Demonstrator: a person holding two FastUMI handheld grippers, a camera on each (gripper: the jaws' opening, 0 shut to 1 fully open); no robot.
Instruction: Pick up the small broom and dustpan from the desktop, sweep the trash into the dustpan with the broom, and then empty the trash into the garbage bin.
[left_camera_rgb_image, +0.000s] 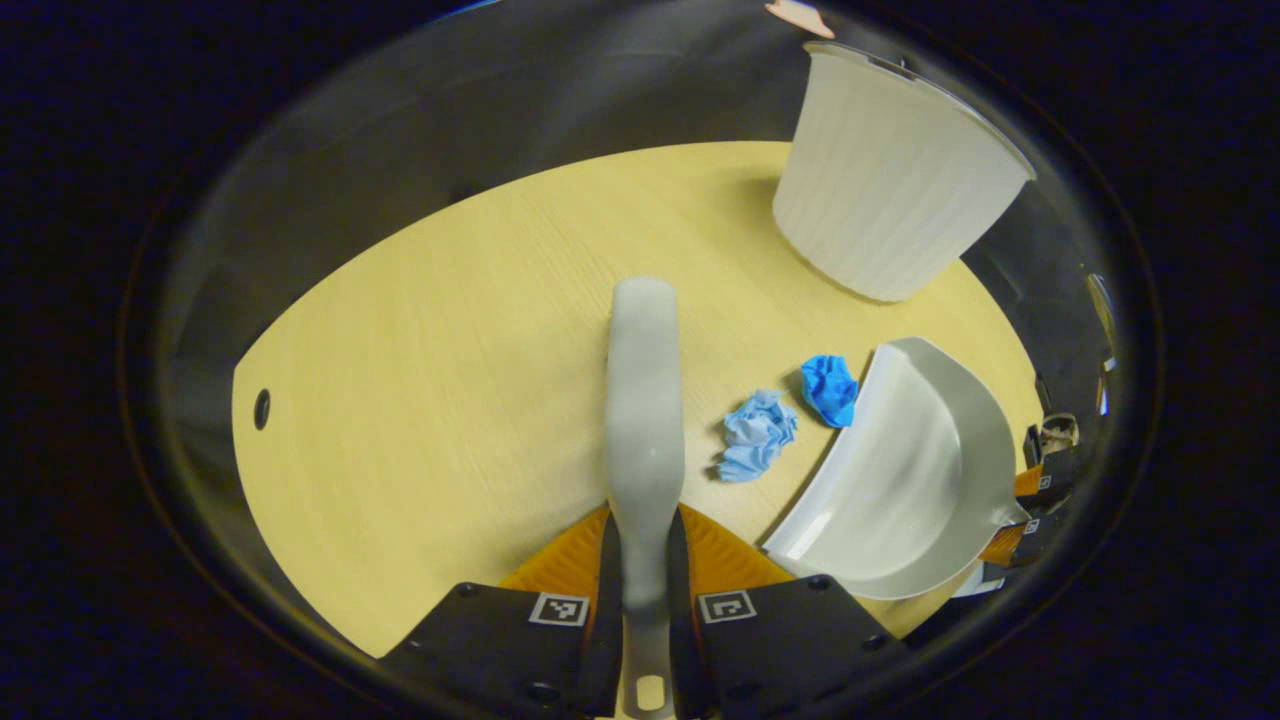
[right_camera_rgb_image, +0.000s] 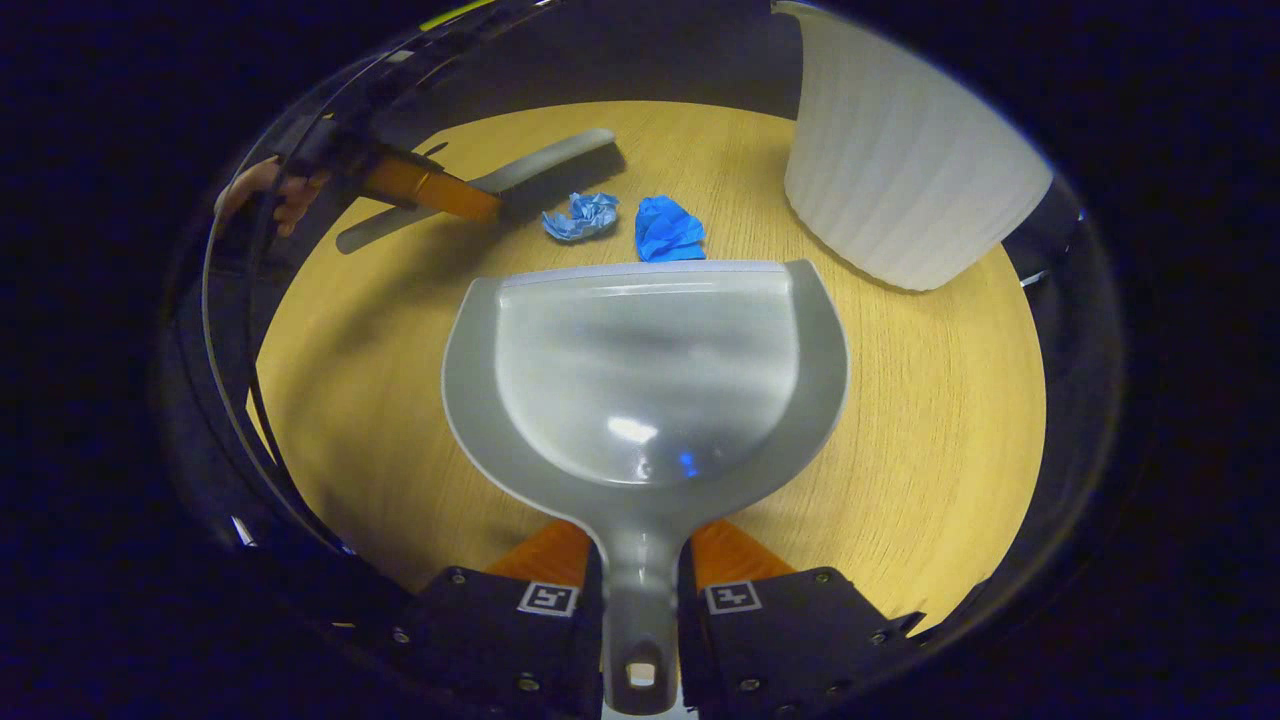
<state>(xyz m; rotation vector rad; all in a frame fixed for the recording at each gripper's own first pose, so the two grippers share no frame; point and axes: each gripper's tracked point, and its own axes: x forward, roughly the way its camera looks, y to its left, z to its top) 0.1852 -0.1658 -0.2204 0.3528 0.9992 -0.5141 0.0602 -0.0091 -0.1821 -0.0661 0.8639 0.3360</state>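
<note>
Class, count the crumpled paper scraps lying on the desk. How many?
2. The dark blue scrap lies by the dustpan lip; the pale blue scrap lies beside it, nearer the broom.

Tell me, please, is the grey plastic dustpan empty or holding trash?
Empty: the grey plastic dustpan is bare inside; both crumpled blue paper scraps lie on the desk.

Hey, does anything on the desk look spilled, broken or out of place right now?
Only the trash: two crumpled blue paper wads, one light and one darker, lie loose on the desk just beyond the dustpan lip. The bin stands upright; nothing looks damaged.
</note>
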